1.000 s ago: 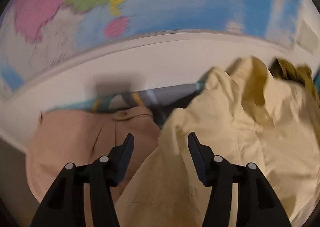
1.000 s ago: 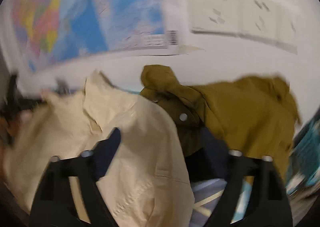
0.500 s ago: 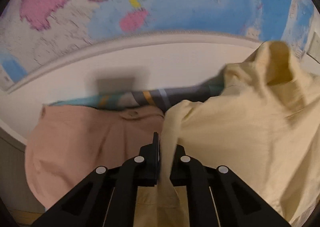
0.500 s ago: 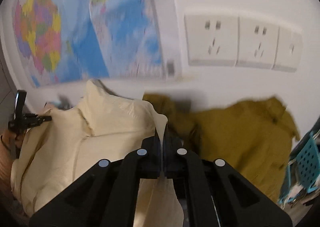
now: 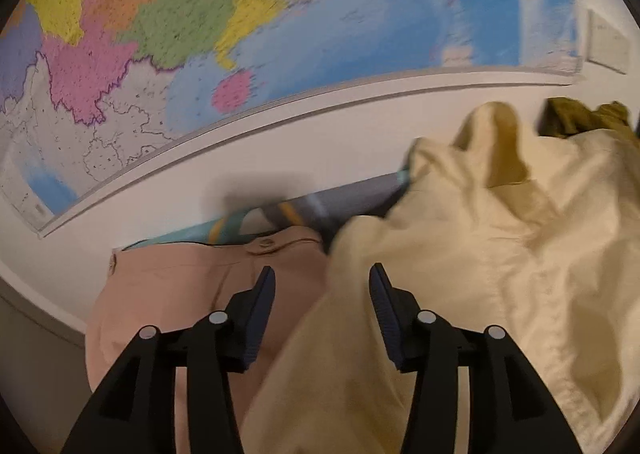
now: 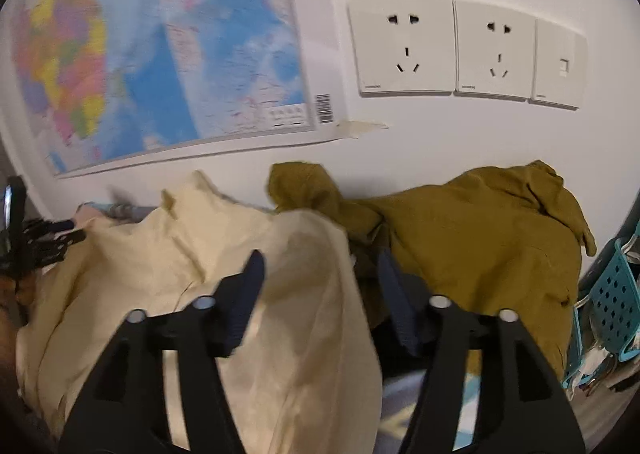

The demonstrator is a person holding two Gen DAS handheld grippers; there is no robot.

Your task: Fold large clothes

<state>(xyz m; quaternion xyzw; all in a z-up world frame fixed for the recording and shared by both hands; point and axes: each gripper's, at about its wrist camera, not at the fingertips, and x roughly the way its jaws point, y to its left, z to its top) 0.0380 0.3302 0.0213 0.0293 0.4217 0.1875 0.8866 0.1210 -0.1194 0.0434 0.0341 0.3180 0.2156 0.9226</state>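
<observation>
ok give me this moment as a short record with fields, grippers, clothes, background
left gripper: open, cream shirt edge lies between its fingers
right gripper: open, over the cream shirt
cream shirt: crumpled, middle of the pile
pink garment: left of the cream shirt, button at its top edge
olive jacket: right of the cream shirt, against the wall
wall: map, sockets
basket: teal, far right

A: What lies under the cream shirt (image 5: 500,254)?
B: Hidden; its lower part runs off the frame's bottom. It also covers part of the olive jacket (image 6: 480,238).
A: The map (image 5: 280,14)?
B: Blurred, labels unreadable, cut by the edges.
A: The teal basket (image 6: 612,294)?
B: Cropped at the right edge.
</observation>
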